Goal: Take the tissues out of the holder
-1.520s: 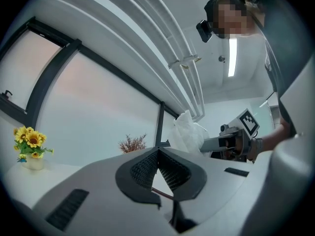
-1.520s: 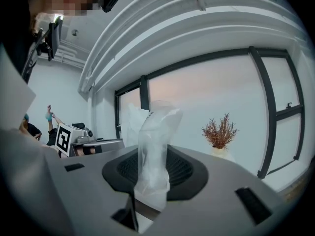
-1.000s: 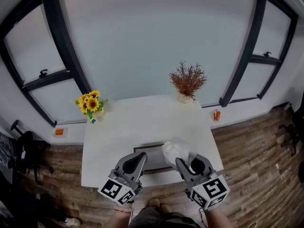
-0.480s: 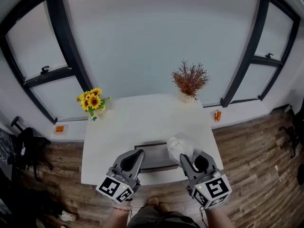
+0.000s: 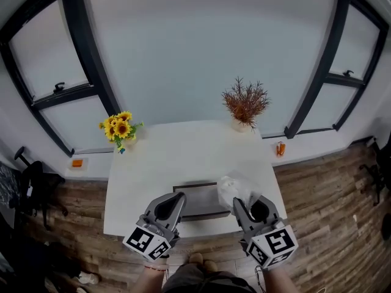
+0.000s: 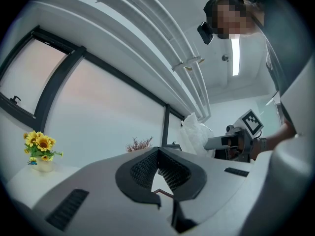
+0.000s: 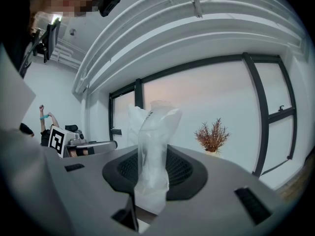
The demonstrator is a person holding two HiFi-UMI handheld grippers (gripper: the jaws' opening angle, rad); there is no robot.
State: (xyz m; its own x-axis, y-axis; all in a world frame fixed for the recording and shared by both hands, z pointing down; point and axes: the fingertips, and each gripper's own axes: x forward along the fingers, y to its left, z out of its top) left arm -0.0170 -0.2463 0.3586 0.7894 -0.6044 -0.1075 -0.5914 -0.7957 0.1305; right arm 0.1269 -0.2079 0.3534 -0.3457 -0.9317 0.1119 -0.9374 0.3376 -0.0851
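Note:
A dark grey tissue holder point(image 5: 197, 201) lies near the front edge of the white table point(image 5: 183, 157). My right gripper point(image 5: 247, 202) hangs over the holder's right end, shut on a white tissue pack in clear wrap point(image 5: 234, 189). In the right gripper view the pack point(image 7: 153, 132) stands upright between the jaws of the right gripper point(image 7: 152, 154). My left gripper point(image 5: 175, 201) sits over the holder's left end. Its pads point(image 6: 170, 168) meet at the tips with nothing showing between them. The left gripper view also catches the lifted pack point(image 6: 196, 134).
A vase of sunflowers point(image 5: 120, 130) stands at the table's back left corner. A dried reddish plant point(image 5: 244, 104) is at the back right. Small orange objects rest on the window sill point(image 5: 280, 148). Wooden floor surrounds the table.
The right gripper has drifted slightly to the right with the tissue pack. The left gripper has stayed almost still at the holder's left end.

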